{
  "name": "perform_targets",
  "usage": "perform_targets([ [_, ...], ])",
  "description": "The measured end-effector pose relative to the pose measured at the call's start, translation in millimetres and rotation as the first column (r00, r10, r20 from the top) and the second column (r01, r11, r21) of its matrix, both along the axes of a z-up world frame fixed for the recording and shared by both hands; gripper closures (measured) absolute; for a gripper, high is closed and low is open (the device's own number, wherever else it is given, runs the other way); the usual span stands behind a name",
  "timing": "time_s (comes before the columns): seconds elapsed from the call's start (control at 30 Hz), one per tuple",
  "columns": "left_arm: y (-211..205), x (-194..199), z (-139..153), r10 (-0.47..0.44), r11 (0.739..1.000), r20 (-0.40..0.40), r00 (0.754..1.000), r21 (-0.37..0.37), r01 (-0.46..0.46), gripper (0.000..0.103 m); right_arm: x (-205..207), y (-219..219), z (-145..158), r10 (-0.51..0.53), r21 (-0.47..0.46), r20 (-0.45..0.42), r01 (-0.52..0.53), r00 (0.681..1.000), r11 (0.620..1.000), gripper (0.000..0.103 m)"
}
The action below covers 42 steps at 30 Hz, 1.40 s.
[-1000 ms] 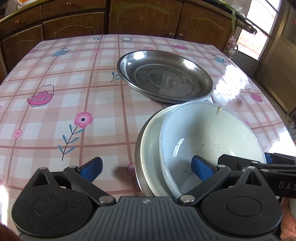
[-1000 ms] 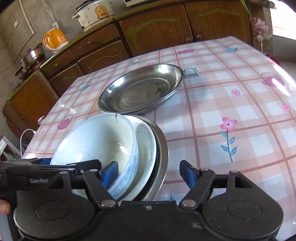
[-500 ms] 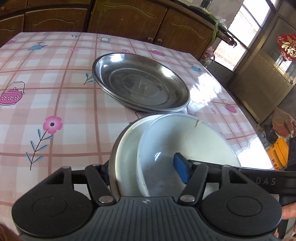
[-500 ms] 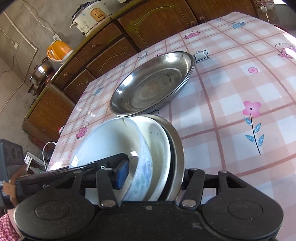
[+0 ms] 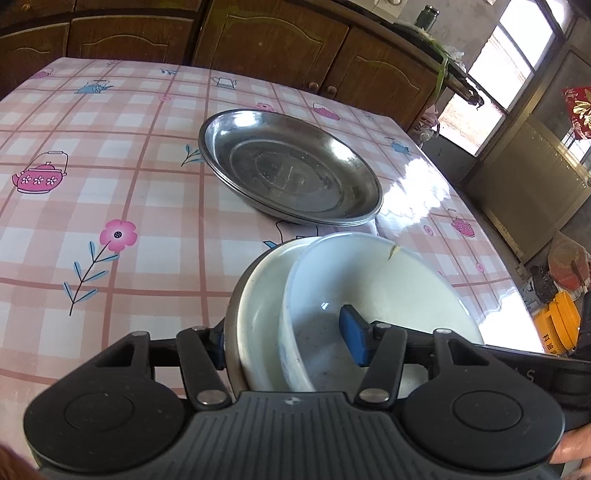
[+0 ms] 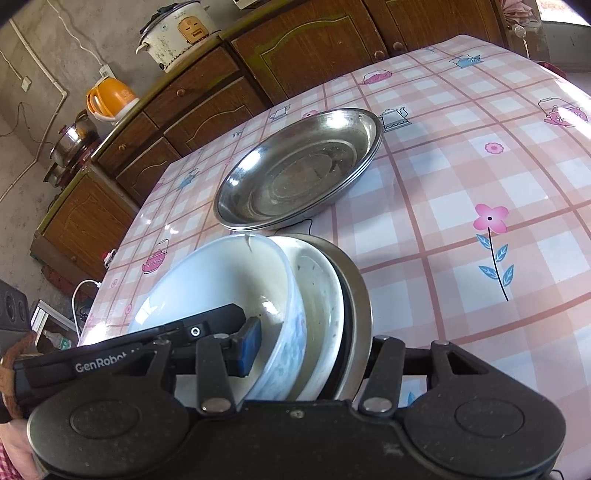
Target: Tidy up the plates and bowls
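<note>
Bowls and plates nested in a stack (image 5: 369,288), tipped up near the front of the checked tablecloth (image 5: 110,177). Left wrist view: white bowl (image 5: 388,280) innermost, white plate (image 5: 258,306) behind it, metal plate's dark rim (image 5: 231,321) outermost. Left gripper (image 5: 288,343) about half open and closing, straddling all three rims; blue pad (image 5: 354,339) inside the bowl, the other finger behind the metal rim. Whether the pads press yet, cannot tell. Further back, shallow steel plates (image 5: 291,170) lying flat, well apart from the stack. Wooden cabinets (image 5: 266,40) beyond the table edge.

Right wrist view: same stack (image 6: 295,295), bowl (image 6: 221,280) at left, white plate (image 6: 321,295), then metal plate (image 6: 360,295) at right. Right gripper (image 6: 314,350) likewise half open and closing across the rims, blue pad (image 6: 249,345) within the bowl, opposite finger hidden behind the metal plate; firm contact not clear. Left gripper's black arm (image 6: 129,354) reaching into the bowl alongside. Steel plates (image 6: 299,173) flat just beyond. Rice cooker (image 6: 177,33) and orange kettle (image 6: 110,98) on the cabinet top.
</note>
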<state>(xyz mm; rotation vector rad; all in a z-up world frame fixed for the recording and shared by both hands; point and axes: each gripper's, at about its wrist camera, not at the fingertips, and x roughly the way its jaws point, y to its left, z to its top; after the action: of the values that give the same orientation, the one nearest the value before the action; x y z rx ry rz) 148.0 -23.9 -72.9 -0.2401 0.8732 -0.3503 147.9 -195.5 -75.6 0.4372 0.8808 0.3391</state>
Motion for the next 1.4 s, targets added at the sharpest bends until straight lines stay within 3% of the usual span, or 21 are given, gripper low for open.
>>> perform_targets([
  [0.77, 7.8, -42.3, 75.6, 0.034, 0.999, 0.156, 0.987, 0.012, -0.036, 0.047, -37.8, 9.3, 81.3, 0.029, 0.008, 0.16, -0.031, 0.987, 0.999, 0.043],
  [1.4, 8.5, -59.7, 111.8, 0.045, 0.999, 0.239, 0.97, 0.004, -0.047, 0.047, -50.8, 10.5, 123.7, 0.044, 0.0, 0.24, -0.046, 0.97, 0.999, 0.043],
])
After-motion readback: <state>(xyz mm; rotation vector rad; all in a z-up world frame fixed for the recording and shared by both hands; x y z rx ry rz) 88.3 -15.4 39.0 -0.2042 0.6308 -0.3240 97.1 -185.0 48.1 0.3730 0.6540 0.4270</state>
